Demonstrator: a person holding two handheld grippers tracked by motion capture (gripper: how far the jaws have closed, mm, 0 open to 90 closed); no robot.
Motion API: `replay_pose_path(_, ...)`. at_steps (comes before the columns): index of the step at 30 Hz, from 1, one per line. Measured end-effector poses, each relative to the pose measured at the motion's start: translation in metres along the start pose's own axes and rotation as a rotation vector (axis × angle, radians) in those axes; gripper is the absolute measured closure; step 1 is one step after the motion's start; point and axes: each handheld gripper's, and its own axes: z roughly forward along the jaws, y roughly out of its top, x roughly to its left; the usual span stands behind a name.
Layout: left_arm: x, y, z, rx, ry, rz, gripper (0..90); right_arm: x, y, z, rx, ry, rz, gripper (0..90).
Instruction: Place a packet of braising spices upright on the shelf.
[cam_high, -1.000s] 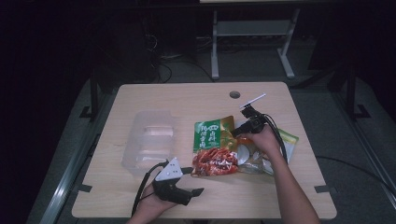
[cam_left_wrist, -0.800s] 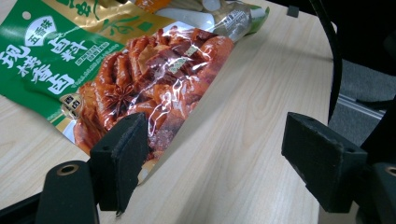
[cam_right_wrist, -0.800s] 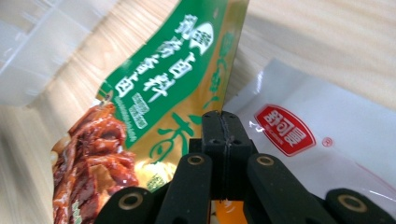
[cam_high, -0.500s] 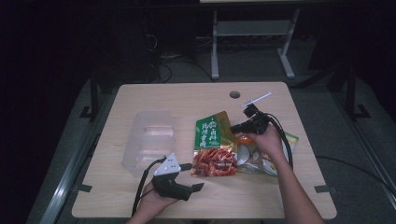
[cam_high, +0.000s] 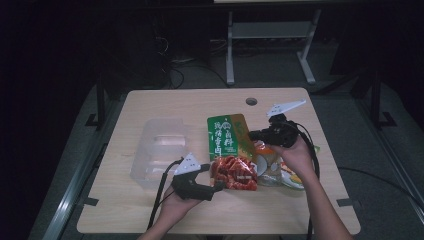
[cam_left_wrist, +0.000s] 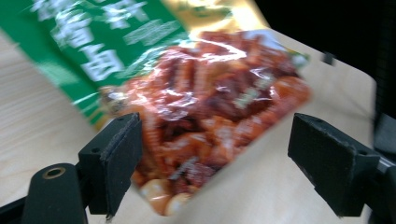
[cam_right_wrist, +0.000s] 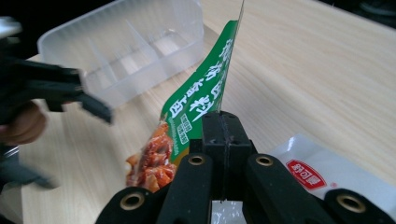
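Observation:
A snack packet (cam_high: 227, 141), green on top with a red lower part (cam_left_wrist: 205, 102), hangs tilted above the table's middle, its red end low near the wood. My right gripper (cam_high: 253, 135) is shut on the packet's thin side edge (cam_right_wrist: 201, 100); in the right gripper view its jaws (cam_right_wrist: 223, 123) are pressed together on that edge. At the packet's red end my left gripper (cam_high: 217, 186) is held level near the front edge. Its jaws (cam_left_wrist: 210, 154) stand wide open, and the red end lies just beyond them without touching the pads.
A clear plastic divided container (cam_high: 160, 147) sits left of the packet, also seen from the side (cam_right_wrist: 126, 46). A white packet with a red label (cam_right_wrist: 322, 175) and other wrappers (cam_high: 282, 175) lie under my right hand. A round hole (cam_high: 251, 101) is in the table's far side.
My right gripper has risen and carried the packet's green top up off the table. My left gripper has slid right, closer to the packet's red end.

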Motion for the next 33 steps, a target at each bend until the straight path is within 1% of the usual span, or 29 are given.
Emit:
replay_pose_path(2,0.004,0.002,0.007,-0.012,0.018,-0.025,17.4,0.003,-0.002,-0.007,-0.017,0.003,-0.012,90.0)
replay_pose_path(3,0.007,0.003,0.009,-0.007,0.027,-0.027,17.4,0.005,-0.004,-0.012,-0.031,0.003,-0.024,90.0)
replay_pose_path(5,0.011,0.006,0.016,-0.020,0.050,-0.056,17.3,0.009,-0.006,-0.020,-0.052,0.005,-0.033,90.0)
replay_pose_path(6,0.013,0.007,0.019,-0.021,0.057,-0.060,17.4,0.010,-0.008,-0.024,-0.061,0.005,-0.040,90.0)
replay_pose_path(7,0.015,0.008,0.022,-0.023,0.063,-0.075,17.5,0.012,-0.010,-0.028,-0.070,0.001,-0.047,90.0)
replay_pose_path(10,0.024,0.013,0.034,-0.026,0.039,-0.150,19.2,0.014,-0.015,-0.036,-0.082,-0.014,-0.063,90.0)
replay_pose_path(11,0.027,0.014,0.038,-0.026,0.035,-0.162,20.4,0.014,-0.017,-0.038,-0.092,-0.010,-0.061,90.0)
replay_pose_path(13,0.033,0.015,0.044,-0.022,0.002,-0.202,23.1,0.012,-0.022,-0.039,-0.104,-0.010,-0.056,90.0)
replay_pose_path(14,0.036,0.016,0.048,-0.016,-0.023,-0.228,24.5,0.011,-0.025,-0.039,-0.115,-0.002,-0.049,90.0)
replay_pose_path(15,0.038,0.017,0.051,-0.009,-0.042,-0.240,27.0,0.009,-0.028,-0.039,-0.126,0.007,-0.038,90.0)
replay_pose_path(16,0.040,0.018,0.055,-0.003,-0.059,-0.252,30.1,0.007,-0.029,-0.038,-0.123,0.007,-0.034,90.0)
replay_pose_path(17,0.042,0.019,0.056,-0.002,-0.064,-0.255,33.7,0.006,-0.031,-0.038,-0.113,-0.002,-0.034,90.0)
replay_pose_path(18,0.043,0.021,0.058,-0.011,-0.088,-0.265,38.0,0.005,-0.032,-0.038,-0.112,-0.003,-0.029,90.0)
replay_pose_path(19,0.043,0.021,0.058,-0.017,-0.085,-0.269,46.5,0.003,-0.034,-0.037,-0.118,0.006,-0.023,90.0)
replay_pose_path(20,0.044,0.022,0.059,-0.019,-0.081,-0.269,49.2,0.003,-0.035,-0.037,-0.114,0.004,-0.020,90.0)
replay_pose_path(23,0.047,0.022,0.059,-0.019,-0.087,-0.277,67.3,0.001,-0.040,-0.036,-0.099,-0.005,-0.014,90.0)
replay_pose_path(24,0.048,0.021,0.058,-0.017,-0.092,-0.286,72.7,0.001,-0.042,-0.036,-0.098,-0.005,-0.009,90.0)
replay_pose_path(25,0.049,0.021,0.058,-0.021,-0.096,-0.285,76.4,0.000,-0.044,-0.036,-0.099,-0.002,0.000,90.0)
replay_pose_path(26,0.048,0.020,0.056,-0.022,-0.101,-0.293,78.9,-0.001,-0.045,-0.036,-0.101,-0.003,0.000,90.0)
replay_pose_path(28,0.044,0.021,0.054,-0.031,-0.092,-0.289,82.7,-0.002,-0.047,-0.037,-0.099,-0.003,0.009,90.0)
replay_pose_path(29,0.042,0.021,0.052,-0.032,-0.084,-0.276,84.0,-0.002,-0.047,-0.038,-0.096,-0.005,0.013,90.0)
replay_pose_path(31,0.038,0.021,0.049,-0.039,-0.067,-0.263,85.7,-0.004,-0.050,-0.038,-0.094,-0.018,0.016,90.0)
replay_pose_path(32,0.037,0.020,0.047,-0.047,-0.047,-0.253,87.7,-0.004,-0.051,-0.039,-0.091,-0.014,0.023,90.0)
replay_pose_path(33,0.037,0.019,0.045,-0.059,-0.044,-0.243,90.0,-0.005,-0.052,-0.039,-0.092,-0.012,0.029,90.0)
